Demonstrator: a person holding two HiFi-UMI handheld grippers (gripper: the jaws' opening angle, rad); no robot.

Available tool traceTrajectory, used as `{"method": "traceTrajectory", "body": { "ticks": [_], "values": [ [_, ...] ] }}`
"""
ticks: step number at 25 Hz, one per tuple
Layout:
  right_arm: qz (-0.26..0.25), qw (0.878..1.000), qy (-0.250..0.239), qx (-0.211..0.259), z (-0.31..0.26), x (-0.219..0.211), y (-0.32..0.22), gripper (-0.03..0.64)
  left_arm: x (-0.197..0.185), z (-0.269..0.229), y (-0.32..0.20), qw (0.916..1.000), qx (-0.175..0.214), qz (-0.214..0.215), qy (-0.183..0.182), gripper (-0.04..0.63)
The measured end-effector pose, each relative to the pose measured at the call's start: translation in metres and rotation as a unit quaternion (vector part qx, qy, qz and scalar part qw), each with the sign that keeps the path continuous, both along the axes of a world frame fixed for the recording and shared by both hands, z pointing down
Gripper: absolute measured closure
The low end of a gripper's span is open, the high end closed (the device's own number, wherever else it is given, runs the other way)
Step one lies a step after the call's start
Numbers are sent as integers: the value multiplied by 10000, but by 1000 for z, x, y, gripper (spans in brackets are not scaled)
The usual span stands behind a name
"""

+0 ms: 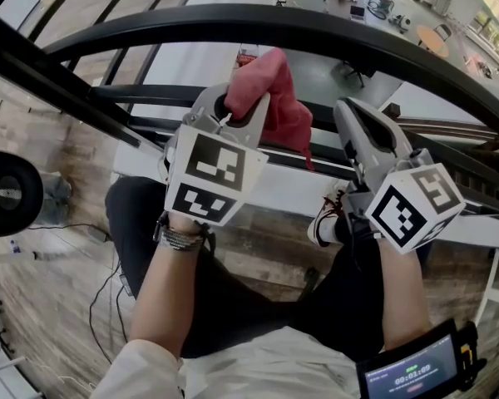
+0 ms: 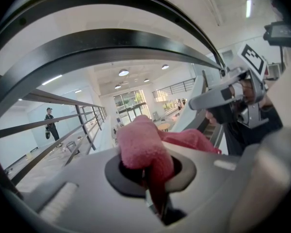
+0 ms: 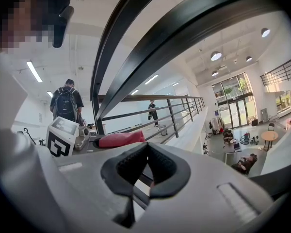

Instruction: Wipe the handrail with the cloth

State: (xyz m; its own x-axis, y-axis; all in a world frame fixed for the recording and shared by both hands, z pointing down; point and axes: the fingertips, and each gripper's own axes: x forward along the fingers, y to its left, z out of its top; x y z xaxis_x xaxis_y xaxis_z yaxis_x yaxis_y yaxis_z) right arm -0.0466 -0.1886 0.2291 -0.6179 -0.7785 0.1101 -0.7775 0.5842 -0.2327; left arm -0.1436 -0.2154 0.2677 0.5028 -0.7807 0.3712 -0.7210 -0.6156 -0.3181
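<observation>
Left hand-held gripper (image 1: 231, 110): jaws clamped on the cloth (image 1: 276, 98). The grip takes one bunched end. I judge this leaves a loose wad beyond the tips to serve as the wiping face.

Cloth: its long axis runs out of the jaws and ahead of them, along the left hand-held gripper's own line. The free end then folds over and droops toward the side of my right hand-held gripper (image 1: 362, 123). In the left gripper view the cloth (image 2: 145, 147) sits below the handrail (image 2: 111, 47) and apart from it, so wiping contact is not made.

Handrail (image 1: 316, 32): a dark bar lying crosswise ahead of both hand-held grippers, with its long axis across their pointing direction. I judge the cloth is held up under it ready to be laid on.

Right hand-held gripper (image 3: 145, 171): jaws together, nothing between them. It is held level beside the left, near the cloth's drooping end but clear of it.
</observation>
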Motion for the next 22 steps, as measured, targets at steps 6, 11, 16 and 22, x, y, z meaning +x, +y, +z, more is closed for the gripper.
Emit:
{"method": "traceTrajectory", "body": {
  "ticks": [6,11,16,22],
  "values": [
    [-38,10000,27,-14,1,-11,-4,615,-22,2,-5,9998,-14,-210,59,563],
    [-116,9999,56,-28,1,-22,-5,615,-41,3,-9,9991,-29,-396,143,563],
    [-170,9998,83,-35,0,-26,-5,615,-51,1,-11,9985,-49,-515,188,563],
    [-256,9996,96,-41,-1,-37,-6,615,-64,0,-13,9976,-31,-635,266,563]
  ]
}}
